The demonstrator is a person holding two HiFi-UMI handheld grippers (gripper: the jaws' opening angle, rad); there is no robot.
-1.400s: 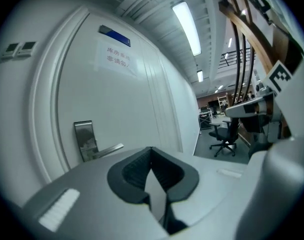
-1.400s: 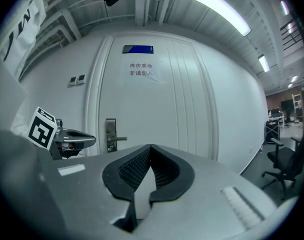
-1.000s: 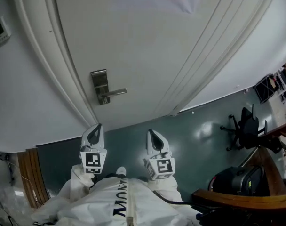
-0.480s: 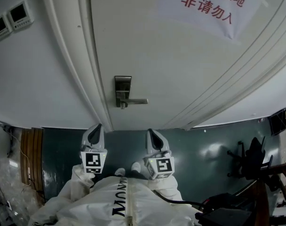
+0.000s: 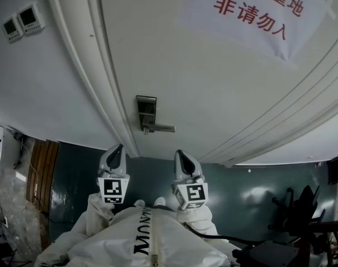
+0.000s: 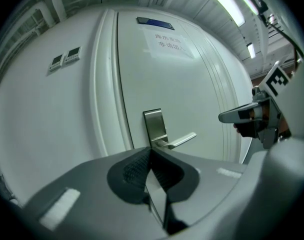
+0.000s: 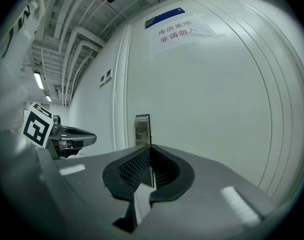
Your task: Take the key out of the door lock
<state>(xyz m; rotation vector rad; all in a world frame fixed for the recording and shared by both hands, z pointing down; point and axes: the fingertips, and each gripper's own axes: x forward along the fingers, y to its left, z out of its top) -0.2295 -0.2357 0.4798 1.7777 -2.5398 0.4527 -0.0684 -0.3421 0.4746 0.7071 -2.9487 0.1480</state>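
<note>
Door lock (image 5: 147, 110): brushed-metal rectangular plate, straight lever handle (image 5: 162, 129)

Ceiling strip lights (image 6: 224, 4), upper right in the left gripper view, wash the white door (image 5: 213, 93) in even, cool light. Fisheye lenses bow its frame and blacken the corners; a soft glare patch marks the green floor (image 5: 258, 196), lower right in the head view.
</note>
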